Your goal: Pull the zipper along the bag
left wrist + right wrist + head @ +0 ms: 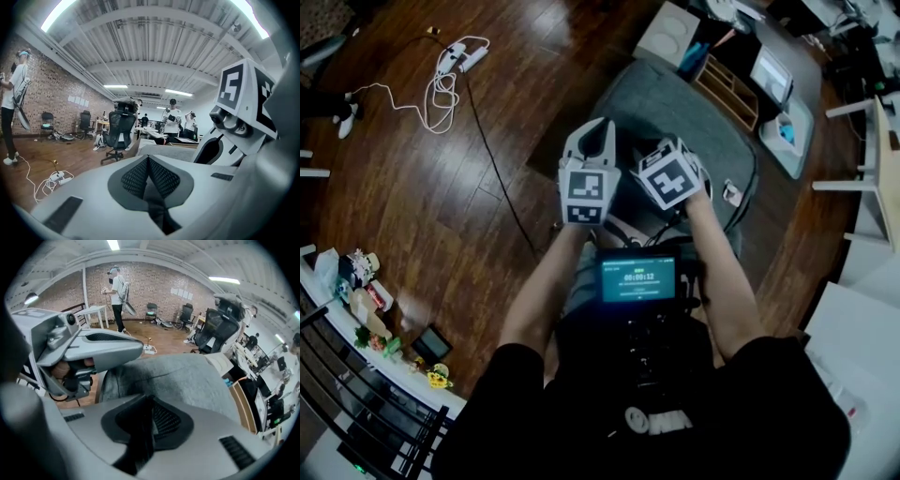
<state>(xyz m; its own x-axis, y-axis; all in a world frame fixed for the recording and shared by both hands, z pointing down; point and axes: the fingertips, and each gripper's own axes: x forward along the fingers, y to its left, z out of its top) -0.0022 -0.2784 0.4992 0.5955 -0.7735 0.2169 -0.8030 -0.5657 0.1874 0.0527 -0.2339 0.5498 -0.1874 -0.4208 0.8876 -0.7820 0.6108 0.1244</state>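
Both grippers are held close together over a rounded grey felt surface (675,108), which also shows in the right gripper view (187,373). My left gripper (148,158) has its pads meeting at the tips; I cannot tell whether anything thin lies between them. On my right gripper (151,401) the jaws stand nearly together around a dark strip (140,446) that runs down between the pads. I cannot tell whether that strip is a zipper pull or a strap. The bag itself is not clearly visible; dark material (623,230) lies under the grippers in the head view.
A white power strip with coiled cable (450,75) and a black cable (497,169) lie on the wooden floor. A wooden rack (727,89) stands beyond the grey surface. A screen device (637,278) hangs at the person's chest. An office chair (119,133) and other people stand farther off.
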